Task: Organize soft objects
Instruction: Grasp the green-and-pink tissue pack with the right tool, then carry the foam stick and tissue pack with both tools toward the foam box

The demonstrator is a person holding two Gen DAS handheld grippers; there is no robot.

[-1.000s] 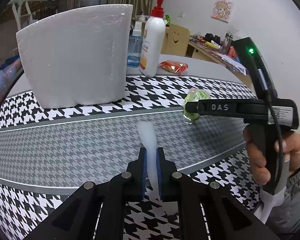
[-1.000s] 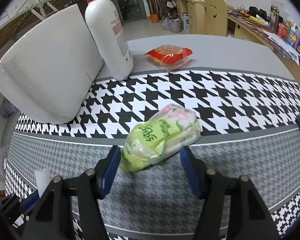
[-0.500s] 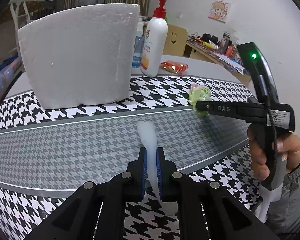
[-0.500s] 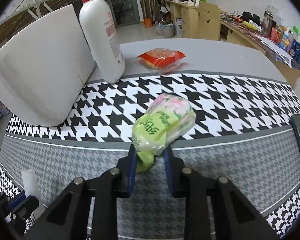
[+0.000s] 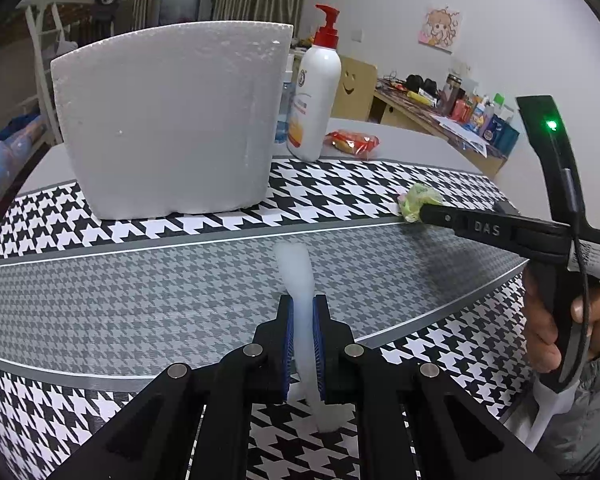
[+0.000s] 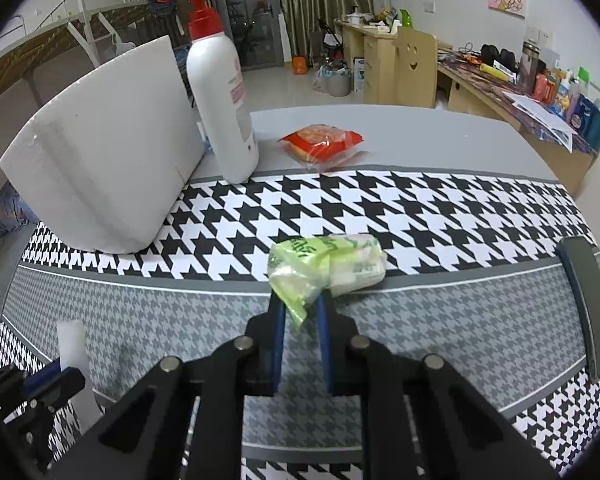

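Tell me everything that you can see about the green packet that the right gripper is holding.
The green packet is a soft plastic pack, light green with some white and pink, printed with green characters. It looks like a pack of tissues, though that is not certain. It lies lengthwise over the houndstooth cloth, where the large black and white pattern meets the grey band. The right gripper, whose jaws have just been closing, pinches its crumpled near end. Whether its far end rests on the cloth cannot be told.

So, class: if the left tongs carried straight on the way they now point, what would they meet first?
Probably the tablecloth, since the left tongs, shut on a white foam strip, point down at it. The big foam block stands farther back; depth is unclear.
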